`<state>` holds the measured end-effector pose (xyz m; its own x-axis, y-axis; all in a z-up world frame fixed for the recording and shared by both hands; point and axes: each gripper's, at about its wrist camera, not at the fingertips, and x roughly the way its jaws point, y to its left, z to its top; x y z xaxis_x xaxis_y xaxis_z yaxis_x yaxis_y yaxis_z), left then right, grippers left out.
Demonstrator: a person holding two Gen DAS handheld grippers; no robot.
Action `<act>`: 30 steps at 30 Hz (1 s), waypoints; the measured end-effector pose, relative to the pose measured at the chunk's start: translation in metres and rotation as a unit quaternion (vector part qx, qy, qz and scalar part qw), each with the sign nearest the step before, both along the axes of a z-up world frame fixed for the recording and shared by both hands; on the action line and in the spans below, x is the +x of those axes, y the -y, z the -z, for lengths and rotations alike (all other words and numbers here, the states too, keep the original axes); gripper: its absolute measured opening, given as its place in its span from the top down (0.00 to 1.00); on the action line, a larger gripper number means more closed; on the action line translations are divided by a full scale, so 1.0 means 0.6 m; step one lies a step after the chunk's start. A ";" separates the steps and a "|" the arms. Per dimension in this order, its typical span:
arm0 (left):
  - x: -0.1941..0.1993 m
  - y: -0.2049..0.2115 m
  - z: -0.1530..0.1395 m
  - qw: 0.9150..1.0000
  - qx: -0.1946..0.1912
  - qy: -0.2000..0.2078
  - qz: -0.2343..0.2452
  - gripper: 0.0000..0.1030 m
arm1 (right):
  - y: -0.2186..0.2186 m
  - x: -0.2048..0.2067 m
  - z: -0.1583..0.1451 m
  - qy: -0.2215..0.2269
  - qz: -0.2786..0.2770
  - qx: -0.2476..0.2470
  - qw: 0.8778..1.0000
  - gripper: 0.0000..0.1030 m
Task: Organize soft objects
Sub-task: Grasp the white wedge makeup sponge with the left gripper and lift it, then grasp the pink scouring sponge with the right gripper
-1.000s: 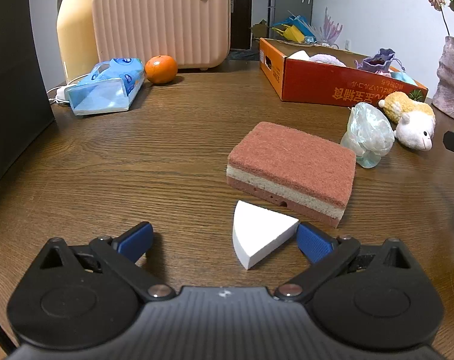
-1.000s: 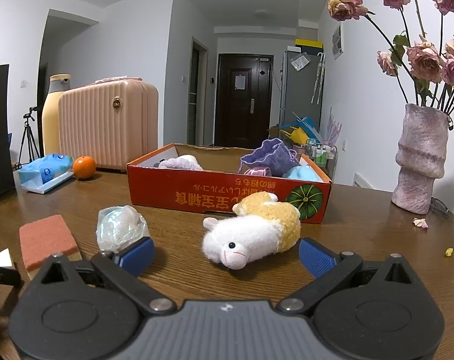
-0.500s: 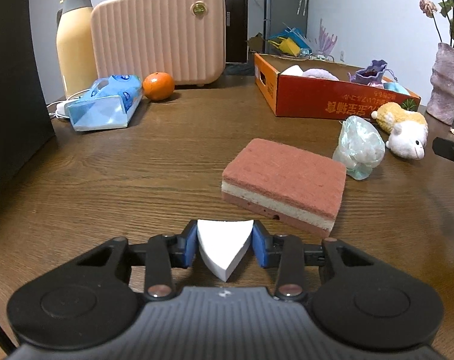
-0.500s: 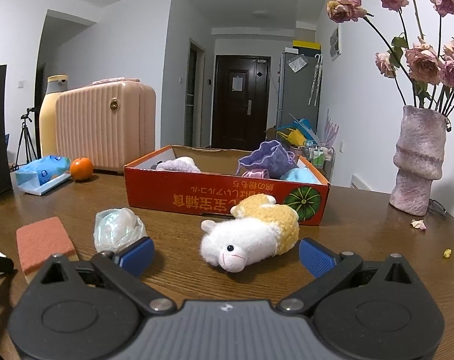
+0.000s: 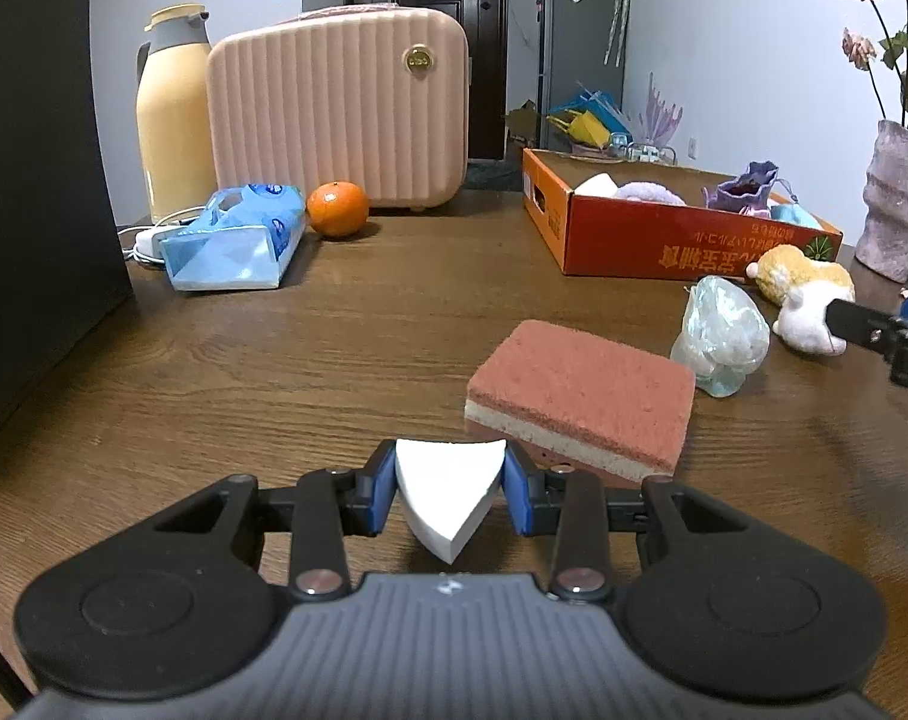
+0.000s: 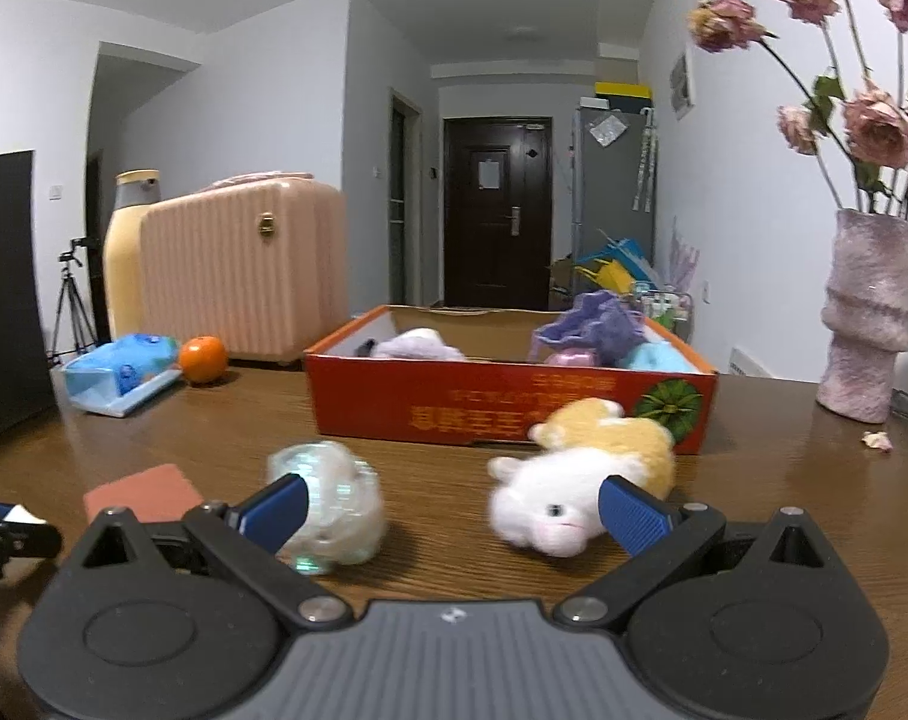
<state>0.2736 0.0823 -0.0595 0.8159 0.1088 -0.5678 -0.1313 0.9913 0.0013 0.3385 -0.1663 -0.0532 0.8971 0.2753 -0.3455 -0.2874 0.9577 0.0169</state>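
My left gripper is shut on a white wedge sponge and holds it above the table. A red-and-cream scrub sponge lies just ahead to the right. Beyond it sit a clear crumpled plastic ball and a white-and-yellow plush sheep. The orange cardboard box with several soft items stands at the back right. My right gripper is open, with the plastic ball by its left finger and the plush sheep by its right finger. The box is behind them.
A pink suitcase, a yellow thermos, an orange and a blue tissue pack stand at the back left. A black panel walls the left edge. A vase of dried roses stands at the right.
My left gripper closed on the white wedge and lifted it off the table. My right gripper moved forward toward the plastic ball and the sheep, staying open.
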 end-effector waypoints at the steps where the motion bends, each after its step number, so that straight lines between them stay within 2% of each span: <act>1: -0.001 -0.001 -0.001 1.000 0.001 0.002 0.000 0.64 | -0.008 -0.002 0.000 0.000 -0.005 0.001 1.000 0.00; 5: -0.006 -0.006 -0.004 1.000 0.011 0.012 -0.001 0.64 | -0.041 -0.010 -0.001 -0.001 -0.023 0.004 1.000 0.00; 17: -0.015 -0.053 -0.015 0.999 0.005 0.028 -0.020 0.64 | -0.139 -0.021 0.003 -0.016 -0.073 0.000 0.997 0.00; 24: -0.015 -0.079 -0.017 0.999 0.004 0.031 -0.029 0.64 | -0.189 -0.010 0.010 -0.045 -0.093 -0.002 0.995 0.00; 30: -0.012 -0.100 -0.016 0.999 0.006 0.030 -0.038 0.64 | -0.217 0.009 0.020 -0.080 -0.087 -0.003 0.993 0.00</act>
